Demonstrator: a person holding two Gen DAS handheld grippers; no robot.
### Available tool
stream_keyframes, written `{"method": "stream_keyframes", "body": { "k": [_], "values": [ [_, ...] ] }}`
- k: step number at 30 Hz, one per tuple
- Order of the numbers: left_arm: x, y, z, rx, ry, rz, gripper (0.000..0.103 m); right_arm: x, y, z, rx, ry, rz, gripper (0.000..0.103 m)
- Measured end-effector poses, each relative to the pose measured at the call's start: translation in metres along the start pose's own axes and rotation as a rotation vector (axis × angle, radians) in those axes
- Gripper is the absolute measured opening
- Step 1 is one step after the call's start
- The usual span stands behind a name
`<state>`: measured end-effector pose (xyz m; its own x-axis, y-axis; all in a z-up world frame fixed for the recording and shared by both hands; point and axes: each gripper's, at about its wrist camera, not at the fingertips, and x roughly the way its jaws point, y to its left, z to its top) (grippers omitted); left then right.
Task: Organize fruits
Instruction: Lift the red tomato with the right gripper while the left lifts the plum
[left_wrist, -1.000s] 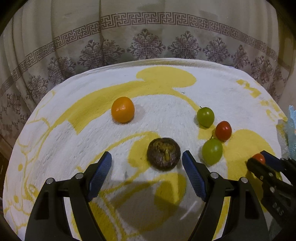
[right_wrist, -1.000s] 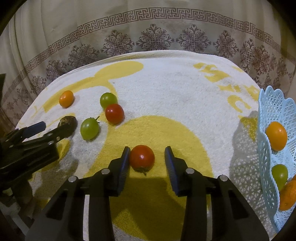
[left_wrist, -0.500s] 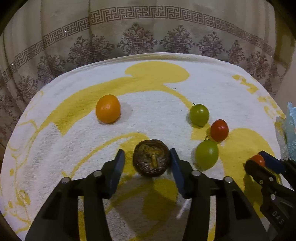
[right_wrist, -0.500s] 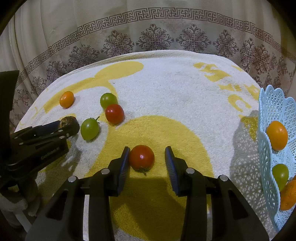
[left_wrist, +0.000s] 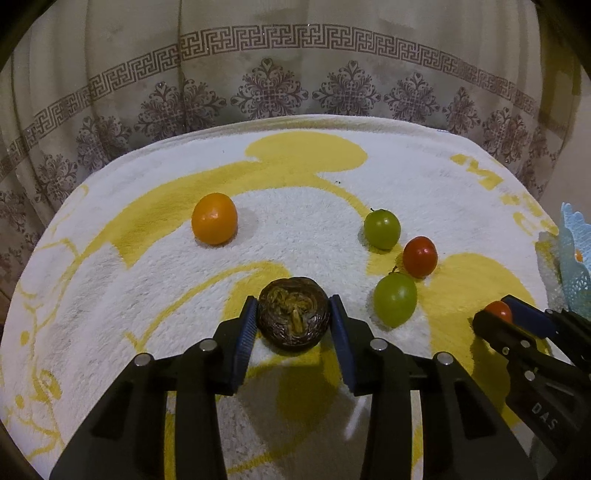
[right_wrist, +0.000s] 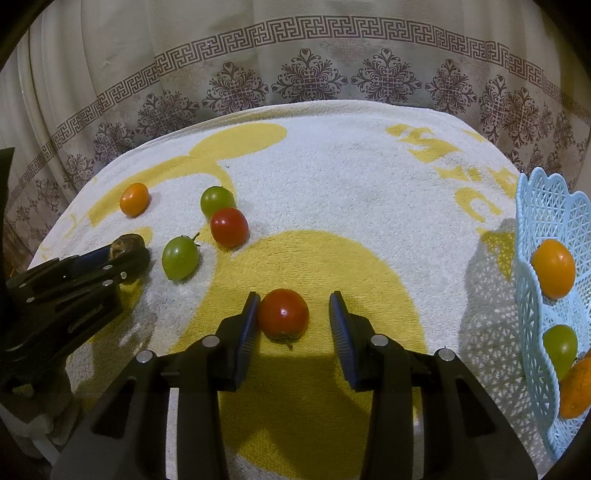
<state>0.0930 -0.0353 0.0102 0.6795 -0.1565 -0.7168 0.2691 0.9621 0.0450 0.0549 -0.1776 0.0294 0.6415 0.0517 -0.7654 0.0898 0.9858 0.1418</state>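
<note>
My left gripper (left_wrist: 293, 325) is shut on a dark brown wrinkled fruit (left_wrist: 293, 319) that rests on the yellow-and-white towel (left_wrist: 295, 184). My right gripper (right_wrist: 293, 321) is open around a red tomato (right_wrist: 283, 314); the left pad touches it and the right pad stands apart. On the towel also lie an orange (left_wrist: 214, 223), two green tomatoes (left_wrist: 382, 229) (left_wrist: 394, 300) and another red tomato (left_wrist: 420, 256). The left gripper also shows in the right wrist view (right_wrist: 125, 251).
A light blue lattice basket (right_wrist: 532, 288) stands at the towel's right edge and holds an orange (right_wrist: 553, 267), a green tomato (right_wrist: 559, 345) and another orange fruit (right_wrist: 576, 387). A patterned curtain (right_wrist: 295, 74) hangs behind the table.
My left gripper has moved forward around the brown fruit and closed its fingers onto it. The right gripper has stayed around the red tomato.
</note>
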Motion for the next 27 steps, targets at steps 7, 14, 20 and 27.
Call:
{"method": "stream_keyframes", "body": {
  "k": [7, 14, 20, 27],
  "values": [
    [-0.011, -0.003, 0.001, 0.008, -0.033, 0.019, 0.039, -0.003, 0.0, 0.002, 0.007, -0.002, 0.012, 0.039],
    [-0.024, -0.001, 0.002, -0.001, -0.065, 0.025, 0.039, -0.007, -0.001, 0.001, 0.016, -0.009, 0.025, 0.035],
    [-0.031, 0.0, 0.005, -0.005, -0.084, 0.026, 0.039, -0.012, -0.002, -0.003, 0.018, -0.014, 0.038, 0.033],
    [-0.036, 0.001, 0.005, -0.01, -0.094, 0.031, 0.039, -0.015, -0.001, -0.006, 0.013, -0.027, 0.038, 0.033]
  ]
}}
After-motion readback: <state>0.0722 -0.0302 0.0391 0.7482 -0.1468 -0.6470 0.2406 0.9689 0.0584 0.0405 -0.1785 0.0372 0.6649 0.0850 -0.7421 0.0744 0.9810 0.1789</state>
